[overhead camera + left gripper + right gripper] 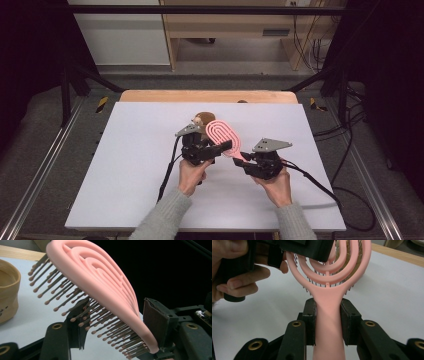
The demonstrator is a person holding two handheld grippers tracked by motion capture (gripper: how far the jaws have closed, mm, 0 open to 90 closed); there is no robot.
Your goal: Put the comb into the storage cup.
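Observation:
A pink hairbrush (225, 134) with a looped open head hangs above the white table between both grippers. My right gripper (241, 161) is shut on its handle (329, 322), one pad on each side. My left gripper (222, 147) is closed across the brush head (100, 280). One pad lies against the smooth pink back and the other jaw sits among the brown bristle tips (75, 319). In the right gripper view, the left gripper's black jaw (312, 250) covers the top of the head, with a hand around that gripper's body.
A brown rounded object (202, 119) stands on the white board (125, 165) just behind the brush, seen as a tan ribbed pot (7, 290) in the left gripper view. A wooden strip (200, 96) runs along the far edge. Cables trail back from both grippers.

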